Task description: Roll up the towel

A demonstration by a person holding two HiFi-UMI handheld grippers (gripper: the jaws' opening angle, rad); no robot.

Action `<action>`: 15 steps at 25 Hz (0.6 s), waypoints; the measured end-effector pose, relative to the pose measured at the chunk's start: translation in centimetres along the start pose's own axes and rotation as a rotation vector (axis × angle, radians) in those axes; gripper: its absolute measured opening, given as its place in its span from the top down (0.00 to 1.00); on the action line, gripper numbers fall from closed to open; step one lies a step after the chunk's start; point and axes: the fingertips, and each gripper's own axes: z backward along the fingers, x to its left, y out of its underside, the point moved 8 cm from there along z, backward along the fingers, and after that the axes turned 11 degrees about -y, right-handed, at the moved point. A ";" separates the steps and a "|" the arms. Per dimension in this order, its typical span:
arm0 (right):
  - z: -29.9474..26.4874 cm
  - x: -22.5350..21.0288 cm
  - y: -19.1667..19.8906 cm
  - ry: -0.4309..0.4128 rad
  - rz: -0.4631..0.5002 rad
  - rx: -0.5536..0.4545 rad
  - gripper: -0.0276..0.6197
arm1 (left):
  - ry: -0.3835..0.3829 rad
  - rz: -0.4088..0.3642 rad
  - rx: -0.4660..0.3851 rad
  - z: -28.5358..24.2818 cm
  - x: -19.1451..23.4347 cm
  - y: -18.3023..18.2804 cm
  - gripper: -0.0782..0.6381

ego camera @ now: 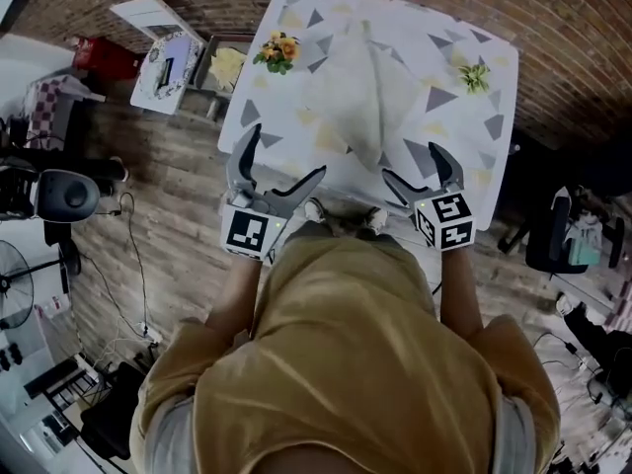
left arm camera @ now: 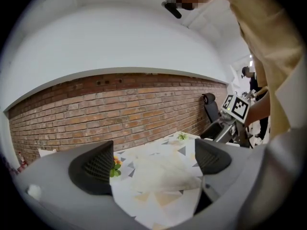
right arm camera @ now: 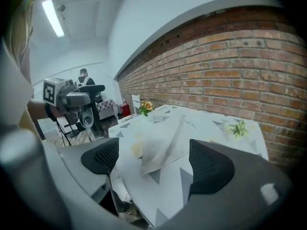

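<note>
A pale, cream towel (ego camera: 360,92) lies loosely crumpled, with a ridge down its middle, on the table's patterned cloth (ego camera: 286,117). It also shows in the left gripper view as the towel (left arm camera: 160,174) and in the right gripper view as the towel (right arm camera: 165,140). My left gripper (ego camera: 284,161) hovers open at the table's near left edge, holding nothing. At the near right edge my right gripper (ego camera: 420,166) is open too, short of the towel.
A yellow-orange flower bunch (ego camera: 276,51) sits at the table's far left, a small green plant (ego camera: 474,75) at its far right. A brick wall (left arm camera: 110,114) stands behind the table. A white stool with items (ego camera: 170,59) is to the left, and a black chair (ego camera: 558,235) to the right.
</note>
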 end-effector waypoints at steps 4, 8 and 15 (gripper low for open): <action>-3.8 0.2 2.5 0.043 -0.093 0.037 0.26 | 0.040 0.015 0.003 -0.3 0.1 0.9 0.10; -7.0 0.6 4.8 0.098 -0.157 0.082 0.26 | 0.101 0.018 -0.005 -0.9 0.7 1.7 0.10; -10.6 1.2 8.2 0.191 -0.176 0.210 0.40 | 0.184 -0.004 -0.035 -2.3 2.3 4.1 0.10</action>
